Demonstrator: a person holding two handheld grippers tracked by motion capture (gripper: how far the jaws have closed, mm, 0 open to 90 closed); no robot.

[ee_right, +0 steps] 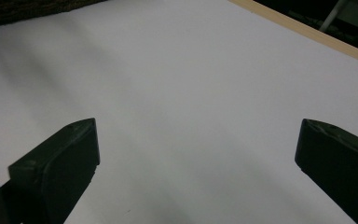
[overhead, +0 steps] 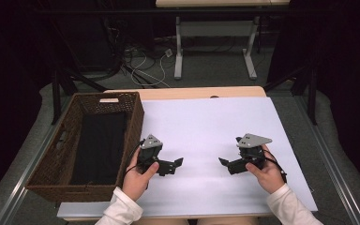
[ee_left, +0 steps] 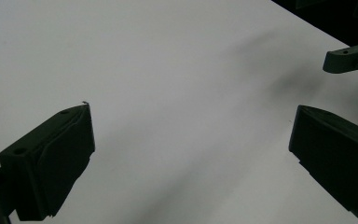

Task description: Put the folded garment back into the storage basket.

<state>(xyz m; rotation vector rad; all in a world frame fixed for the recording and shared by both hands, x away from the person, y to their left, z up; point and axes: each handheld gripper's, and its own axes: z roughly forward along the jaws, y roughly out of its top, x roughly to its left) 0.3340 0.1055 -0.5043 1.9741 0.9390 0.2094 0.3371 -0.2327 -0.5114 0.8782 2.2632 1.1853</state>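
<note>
A: We see the left gripper [overhead: 177, 164] and right gripper [overhead: 224, 163] over the white sheet [overhead: 206, 126], jaws spread wide, holding nothing.

B: We think that's dark cloth [overhead: 99, 145] in the wicker basket [overhead: 56, 180], left of both.

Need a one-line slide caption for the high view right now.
Both claws, left and right, open and empty over the white tabletop, beside a wicker basket holding dark cloth.
</note>
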